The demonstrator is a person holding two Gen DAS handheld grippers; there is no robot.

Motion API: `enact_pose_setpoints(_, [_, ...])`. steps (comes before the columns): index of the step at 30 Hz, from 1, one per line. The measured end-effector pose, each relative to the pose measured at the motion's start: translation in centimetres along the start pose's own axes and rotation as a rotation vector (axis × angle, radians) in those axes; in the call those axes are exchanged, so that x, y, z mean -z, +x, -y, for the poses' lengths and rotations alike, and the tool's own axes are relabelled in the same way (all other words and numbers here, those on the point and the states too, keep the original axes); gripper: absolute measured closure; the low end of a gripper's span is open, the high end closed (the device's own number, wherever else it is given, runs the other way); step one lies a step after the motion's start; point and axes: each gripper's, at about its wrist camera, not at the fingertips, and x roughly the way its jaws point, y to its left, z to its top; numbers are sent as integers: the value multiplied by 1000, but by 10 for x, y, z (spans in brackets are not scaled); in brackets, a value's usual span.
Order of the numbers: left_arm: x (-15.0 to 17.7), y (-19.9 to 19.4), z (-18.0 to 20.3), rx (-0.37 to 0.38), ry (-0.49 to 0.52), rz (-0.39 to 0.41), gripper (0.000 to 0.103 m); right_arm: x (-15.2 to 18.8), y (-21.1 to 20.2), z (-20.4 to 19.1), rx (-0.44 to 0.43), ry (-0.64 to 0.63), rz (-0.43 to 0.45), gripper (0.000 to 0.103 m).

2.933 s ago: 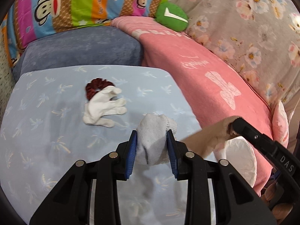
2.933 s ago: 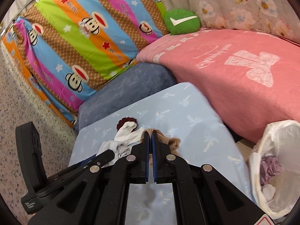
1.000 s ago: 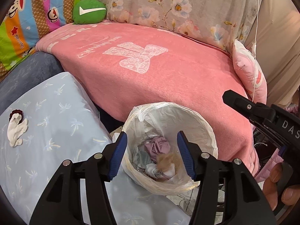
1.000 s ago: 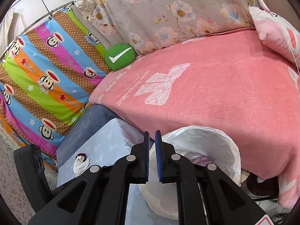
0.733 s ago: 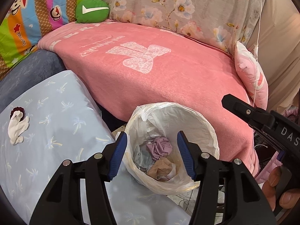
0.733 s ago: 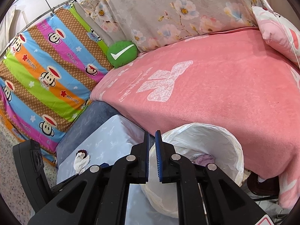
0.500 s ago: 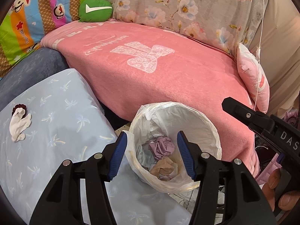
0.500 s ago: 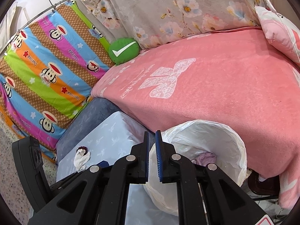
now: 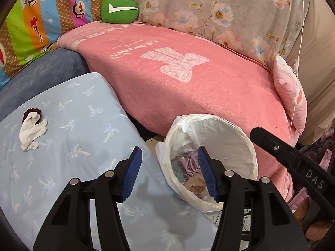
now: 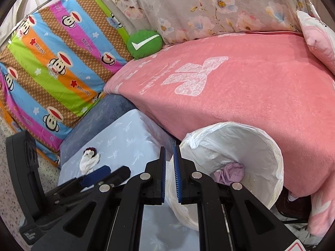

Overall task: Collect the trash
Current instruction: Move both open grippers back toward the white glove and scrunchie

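Bin (image 9: 226,144) with white liner, near right beside pink bed: already holds lilac wad (image 9: 189,164), beige stocking (image 9: 193,185). White glove (image 9: 30,130) and dark red scrunchie (image 9: 31,113) left on blue-covered desk (image 9: 83,125), far left. Left gripper (image 9: 169,171) fingers apart, empty; right gripper (image 10: 169,177) fingers nearly together, empty.

1. Light blue palm-print surface (image 9: 69,146), cloth-covered: bears a white glove (image 9: 31,132) lying partly over a dark red scrunchie (image 9: 32,113), the two touching near its far left corner.
2. Pink blanket-covered sofa seat (image 9: 188,87): bears a green cushion with a white tick (image 9: 119,10) at its far end and a pink-and-white pillow (image 9: 291,94) at its right end.
3. Speckled floor (image 10: 8,190): partly visible at left in the right wrist view.
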Motion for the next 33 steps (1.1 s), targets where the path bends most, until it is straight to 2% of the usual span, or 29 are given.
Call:
enact_pose_setpoints(6, [4, -2, -17, -24, -29, -2, 50, 12, 10, -11, 5, -34, -34, 88])
enact_pose_setpoints(19, [13, -9, -61, -96, -89, 3, 50, 29, 36, -56, 0, -147, -95, 88])
enact_pose_setpoints(33, [25, -17, -129, -181, -180, -2, 50, 40, 74, -117, -30, -241, -152, 85])
